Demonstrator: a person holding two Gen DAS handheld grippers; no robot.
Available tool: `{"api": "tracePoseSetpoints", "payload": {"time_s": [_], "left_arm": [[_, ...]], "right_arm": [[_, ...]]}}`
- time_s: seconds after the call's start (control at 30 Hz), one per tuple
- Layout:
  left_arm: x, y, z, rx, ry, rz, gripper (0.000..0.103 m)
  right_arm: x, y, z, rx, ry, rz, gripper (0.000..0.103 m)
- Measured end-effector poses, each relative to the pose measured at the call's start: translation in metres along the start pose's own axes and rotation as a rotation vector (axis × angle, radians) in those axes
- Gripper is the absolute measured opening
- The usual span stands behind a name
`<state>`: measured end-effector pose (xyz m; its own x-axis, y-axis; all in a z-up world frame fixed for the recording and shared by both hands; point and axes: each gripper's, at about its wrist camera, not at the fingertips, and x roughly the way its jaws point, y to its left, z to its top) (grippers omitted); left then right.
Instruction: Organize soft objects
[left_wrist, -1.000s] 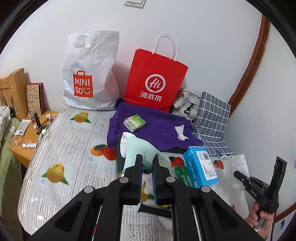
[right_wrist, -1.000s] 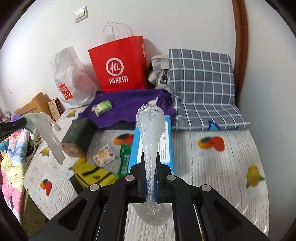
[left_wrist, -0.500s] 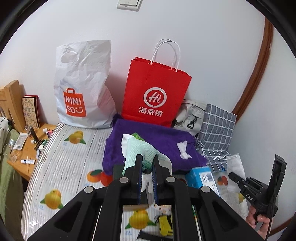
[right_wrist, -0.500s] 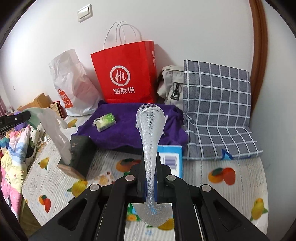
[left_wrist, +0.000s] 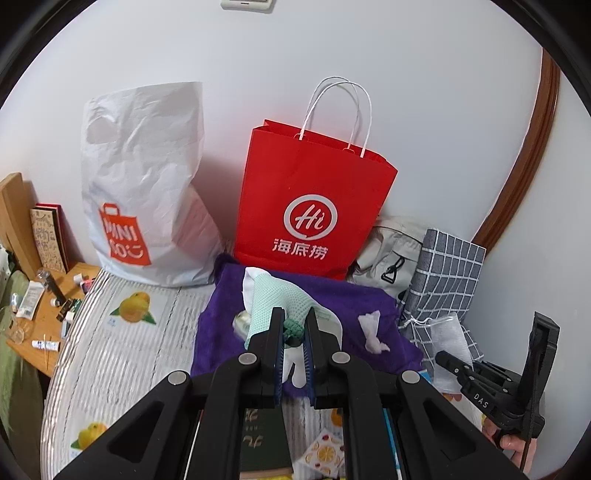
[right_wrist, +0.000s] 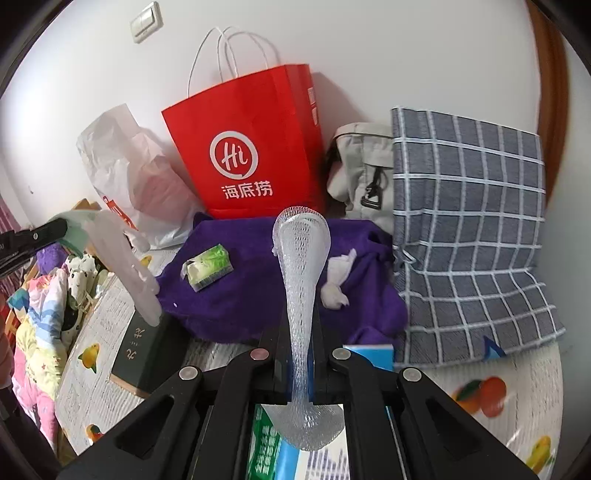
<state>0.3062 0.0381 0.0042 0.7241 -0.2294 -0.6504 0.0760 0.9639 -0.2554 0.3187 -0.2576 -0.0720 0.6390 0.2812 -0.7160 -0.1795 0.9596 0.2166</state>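
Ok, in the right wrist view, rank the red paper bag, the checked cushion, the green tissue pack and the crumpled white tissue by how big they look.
1. and 2. checked cushion and red paper bag: both large, too close to rank, and the cushion sits nearer the camera.
3. green tissue pack.
4. crumpled white tissue: only slightly smaller, nearly alike.

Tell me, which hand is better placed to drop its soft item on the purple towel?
Probably left: the left gripper, holding the green mesh cloth, is already over the purple towel.

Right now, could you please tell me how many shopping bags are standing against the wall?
2: the white plastic bag on the left, and the red paper bag beside it, behind the purple towel. Others may be hidden.
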Motion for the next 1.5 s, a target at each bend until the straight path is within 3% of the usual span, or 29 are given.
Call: {"api": "tracePoseSetpoints", "payload": {"time_s": [0.3, 0.5, 0.83, 1.03, 1.2, 1.27, 1.43, 1.5], "left_arm": [[0.049, -0.008, 0.008, 0.016, 0.054, -0.008, 0.009], [0.091, -0.002, 0.005, -0.004, 0.128, 0.009, 0.009], [0.156, 0.009, -0.004, -0.002, 0.243, 0.003, 0.009], [0.176, 0.016, -0.012, 0.002, 0.311, -0.009, 0.01], [0.193, 0.013, -0.021, 0.012, 0.378, -0.015, 0.01], [0.197, 0.011, -0.024, 0.019, 0.395, -0.016, 0.01], [0.199, 0.006, -0.027, 0.039, 0.412, -0.027, 0.013], [0.198, 0.006, -0.027, 0.037, 0.414, -0.033, 0.019]], "right_arm": [[0.037, 0.001, 0.026, -0.009, 0.02, 0.031, 0.005], [0.083, -0.01, 0.035, 0.024, 0.115, 0.076, 0.005], [0.137, -0.012, 0.019, -0.001, 0.268, 0.114, 0.009], [0.157, -0.007, 0.01, -0.009, 0.313, 0.093, 0.009], [0.162, -0.011, 0.01, 0.004, 0.3, 0.028, 0.01], [0.164, -0.014, 0.011, 0.008, 0.311, 0.032, 0.015], [0.156, -0.019, 0.014, 0.004, 0.26, 0.017, 0.055], [0.152, -0.02, 0.016, 0.005, 0.245, 0.017, 0.06]]}}
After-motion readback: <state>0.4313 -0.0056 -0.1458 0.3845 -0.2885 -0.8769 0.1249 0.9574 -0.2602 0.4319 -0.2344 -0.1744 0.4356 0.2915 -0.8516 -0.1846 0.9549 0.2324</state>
